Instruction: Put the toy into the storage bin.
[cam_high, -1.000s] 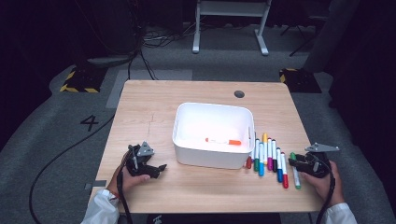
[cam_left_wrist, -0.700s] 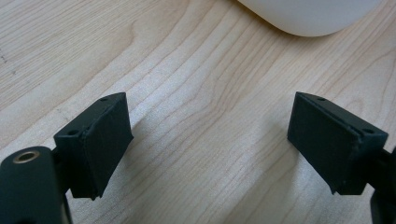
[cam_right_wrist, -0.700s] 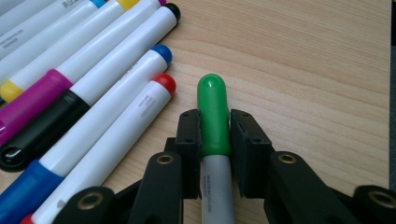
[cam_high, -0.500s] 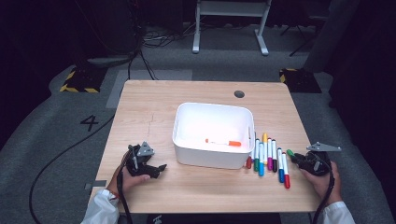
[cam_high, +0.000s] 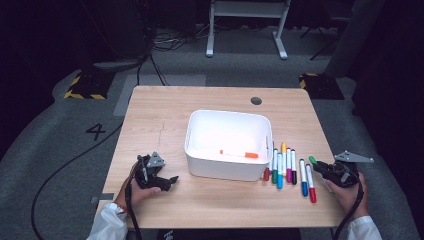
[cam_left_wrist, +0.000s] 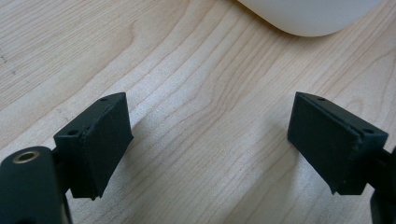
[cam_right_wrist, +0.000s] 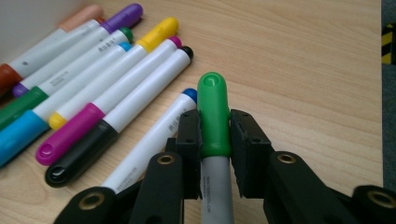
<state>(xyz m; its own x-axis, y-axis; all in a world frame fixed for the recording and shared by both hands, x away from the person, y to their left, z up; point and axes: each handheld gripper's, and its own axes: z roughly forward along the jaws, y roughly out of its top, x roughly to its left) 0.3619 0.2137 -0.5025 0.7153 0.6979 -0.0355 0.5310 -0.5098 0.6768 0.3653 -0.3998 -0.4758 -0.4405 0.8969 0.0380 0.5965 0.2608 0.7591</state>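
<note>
My right gripper (cam_high: 320, 167) is at the right end of the marker row, shut on a green-capped marker (cam_right_wrist: 212, 93). Its pads press the cap's base, and the cap (cam_high: 312, 160) points toward the white bin (cam_high: 227, 172). An orange marker (cam_high: 239, 154) lies inside the bin. Several more markers (cam_high: 282, 165) lie side by side to the bin's right, and the right gripper view shows them (cam_right_wrist: 116, 74) beside the held one. My left gripper (cam_high: 167, 182) rests on the table left of the bin. Its jaws (cam_left_wrist: 210, 140) are open over bare wood.
The wooden table (cam_high: 160, 120) has a dark round hole (cam_high: 256, 100) near its far edge. A corner of the bin (cam_left_wrist: 308, 14) lies just beyond the left jaws. Grey floor and a metal stand (cam_high: 245, 25) lie beyond the table.
The right gripper has shut on the green-capped marker at the row's right end and raised it slightly. The left hand has stayed still.
</note>
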